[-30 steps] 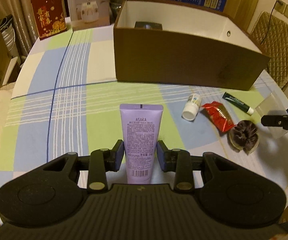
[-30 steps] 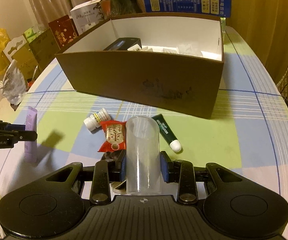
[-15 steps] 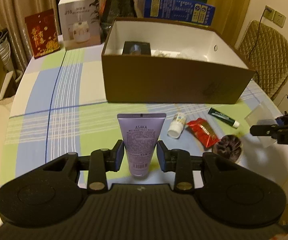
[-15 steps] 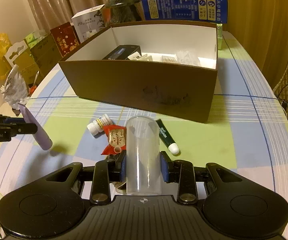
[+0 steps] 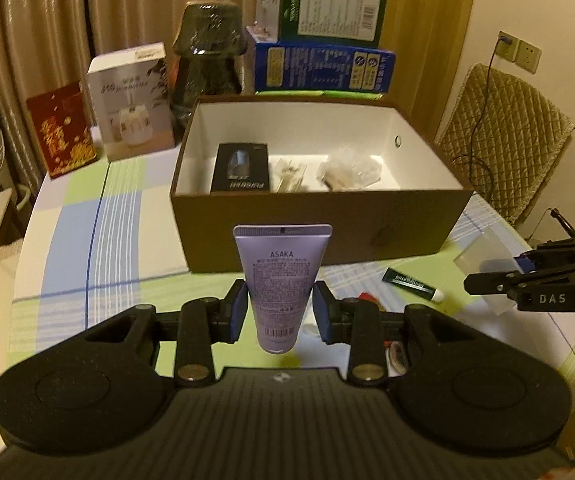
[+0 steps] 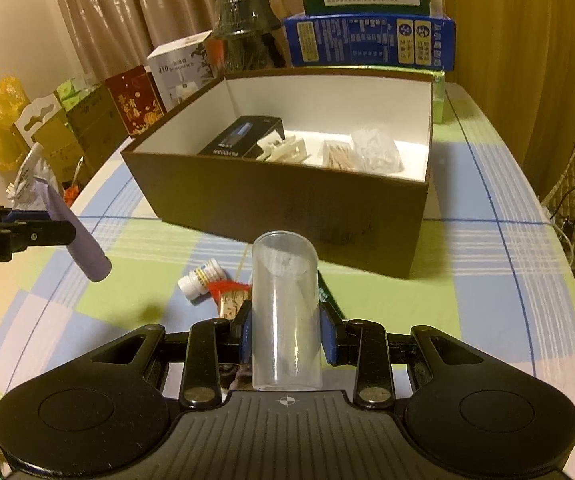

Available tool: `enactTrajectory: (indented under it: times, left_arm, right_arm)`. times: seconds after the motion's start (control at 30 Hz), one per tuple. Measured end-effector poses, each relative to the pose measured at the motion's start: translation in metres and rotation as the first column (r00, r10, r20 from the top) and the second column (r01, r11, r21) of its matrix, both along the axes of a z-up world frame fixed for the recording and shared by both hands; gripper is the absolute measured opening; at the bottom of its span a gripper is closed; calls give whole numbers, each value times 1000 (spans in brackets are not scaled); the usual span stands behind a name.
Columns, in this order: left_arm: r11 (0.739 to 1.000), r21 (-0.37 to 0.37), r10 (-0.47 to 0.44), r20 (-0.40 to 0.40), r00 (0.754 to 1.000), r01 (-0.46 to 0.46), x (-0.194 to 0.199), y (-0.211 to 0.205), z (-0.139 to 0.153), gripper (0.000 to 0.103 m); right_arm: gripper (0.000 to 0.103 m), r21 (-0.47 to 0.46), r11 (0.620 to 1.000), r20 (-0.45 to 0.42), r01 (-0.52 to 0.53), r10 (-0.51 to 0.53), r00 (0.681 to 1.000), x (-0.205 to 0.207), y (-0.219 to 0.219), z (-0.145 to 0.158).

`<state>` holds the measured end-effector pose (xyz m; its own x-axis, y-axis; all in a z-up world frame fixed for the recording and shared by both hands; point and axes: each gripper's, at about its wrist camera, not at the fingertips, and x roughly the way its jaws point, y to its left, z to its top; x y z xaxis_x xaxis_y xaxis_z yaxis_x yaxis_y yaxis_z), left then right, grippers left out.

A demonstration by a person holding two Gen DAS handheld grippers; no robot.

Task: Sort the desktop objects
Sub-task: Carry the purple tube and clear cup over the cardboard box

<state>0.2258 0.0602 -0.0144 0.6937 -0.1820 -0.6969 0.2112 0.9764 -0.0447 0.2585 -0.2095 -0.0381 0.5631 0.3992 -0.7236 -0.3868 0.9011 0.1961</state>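
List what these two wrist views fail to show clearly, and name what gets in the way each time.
- Red packet: right wrist view, partly behind the clear cup; left wrist view shows only a sliver.
- Green tube: nearly all hidden behind the cup in the right wrist view; its print is too small in the left.
- Dark thing under the left gripper: only a scrap shows.
- Purple tube: small print unreadable.
- Box contents: pale packets blurred.

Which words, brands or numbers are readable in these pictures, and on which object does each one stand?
"ASAKA": purple tube held in the left gripper.
"DAS": side of the right gripper.
"bot.AI": side of the left gripper, cut off at the picture's edge in the right wrist view.
"J10": white carton.
Too small or blurred: fine print on the tube, black box, green tube, pill bottle, blue carton.
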Motion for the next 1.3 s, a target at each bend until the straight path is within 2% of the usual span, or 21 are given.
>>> enactTrajectory:
  times: [0.17, 0.43, 0.77, 0.93, 1.3]
  left_arm:
    - [1000, -3, -29, 35, 999, 29, 13, -8, 14, 30]
    - [996, -25, -78, 85, 993, 80, 44, -24, 35, 30]
    - [989, -63, -126, 128, 984, 135, 92, -44, 55, 30]
    - [988, -61, -136, 111, 984, 143, 119, -53, 49, 30]
    - [987, -57, -150, -15, 989, 149, 170, -67, 4, 30]
  right_arm:
    - [31, 11, 1000, 19, 1, -1, 1000, 13, -3, 10]
    - [31, 31, 999, 95, -15, 12, 995, 40, 0, 40]
    - [31, 42, 999, 161, -13, 6, 987, 90, 6, 65]
    - [31, 30, 1000, 164, 1, -6, 986, 115, 9, 64]
    - [31, -2, 1000, 106, 15, -15, 994, 155, 17, 30]
